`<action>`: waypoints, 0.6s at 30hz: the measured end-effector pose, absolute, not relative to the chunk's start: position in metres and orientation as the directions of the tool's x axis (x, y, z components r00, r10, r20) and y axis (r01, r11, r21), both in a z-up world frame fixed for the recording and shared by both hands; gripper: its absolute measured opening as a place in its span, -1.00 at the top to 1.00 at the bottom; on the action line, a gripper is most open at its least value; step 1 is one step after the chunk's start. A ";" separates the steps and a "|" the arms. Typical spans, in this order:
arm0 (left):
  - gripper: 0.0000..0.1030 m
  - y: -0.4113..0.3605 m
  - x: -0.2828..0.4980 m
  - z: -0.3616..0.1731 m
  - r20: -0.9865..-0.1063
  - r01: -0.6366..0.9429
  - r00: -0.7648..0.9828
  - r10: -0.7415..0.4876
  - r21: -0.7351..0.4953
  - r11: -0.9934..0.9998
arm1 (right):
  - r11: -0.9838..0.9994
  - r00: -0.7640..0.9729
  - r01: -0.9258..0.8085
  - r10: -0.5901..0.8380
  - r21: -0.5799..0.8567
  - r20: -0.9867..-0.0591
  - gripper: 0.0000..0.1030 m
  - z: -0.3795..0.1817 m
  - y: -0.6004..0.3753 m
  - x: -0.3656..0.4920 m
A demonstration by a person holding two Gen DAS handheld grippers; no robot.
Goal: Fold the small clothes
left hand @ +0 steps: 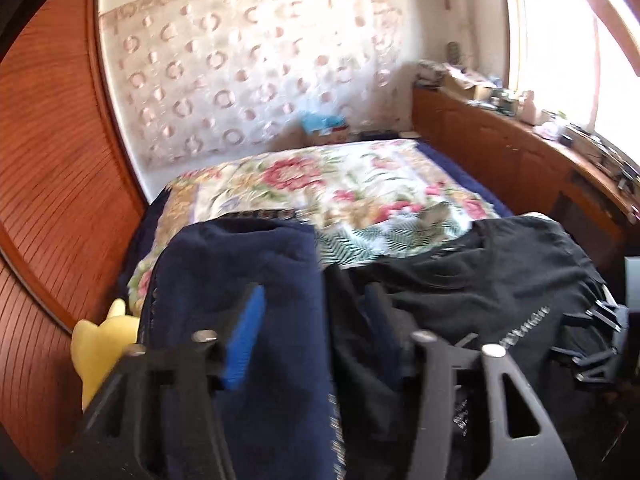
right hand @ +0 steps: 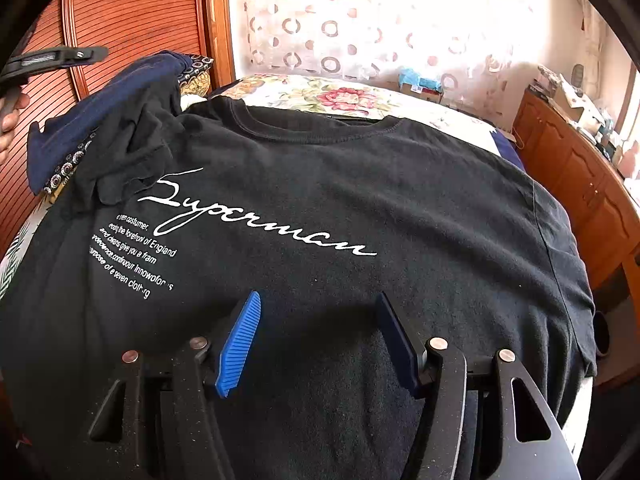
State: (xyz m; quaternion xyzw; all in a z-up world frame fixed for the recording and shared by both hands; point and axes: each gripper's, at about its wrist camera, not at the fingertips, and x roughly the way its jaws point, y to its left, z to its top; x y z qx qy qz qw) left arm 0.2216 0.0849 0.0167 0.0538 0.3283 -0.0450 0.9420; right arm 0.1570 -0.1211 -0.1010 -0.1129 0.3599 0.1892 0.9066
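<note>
A black T-shirt [right hand: 320,200] is spread flat, print up, on the bed [right hand: 344,96], presumably for folding; its collar points to the far edge, long axis running near to far. Both the left claw [left hand: 316,320] and right claw [right hand: 318,336] are held open, empty, over it.

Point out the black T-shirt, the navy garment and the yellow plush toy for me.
black T-shirt [right hand: 360,200]: right wrist view, chest below the collar.
navy garment [left hand: 240,264]: left wrist view, upper middle of the cloth.
yellow plush toy [left hand: 100,340]: left wrist view, its body.
</note>
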 end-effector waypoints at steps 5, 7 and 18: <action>-0.55 0.059 0.186 0.015 -0.602 0.214 0.784 -0.147 0.039 0.976 | 0.903 0.669 -0.425 0.262 -0.069 -0.695 -0.22 -0.101 -0.122 0.157; -0.55 0.049 0.170 0.007 -0.600 0.225 0.784 -0.158 0.037 0.974 | 0.903 0.669 -0.425 0.262 -0.069 -0.695 -0.22 -0.101 -0.123 0.158; -0.55 0.012 0.154 -0.073 -0.720 0.257 0.670 -0.180 -0.002 0.966 | 0.903 0.669 -0.424 0.261 -0.070 -0.696 -0.24 -0.101 -0.124 0.158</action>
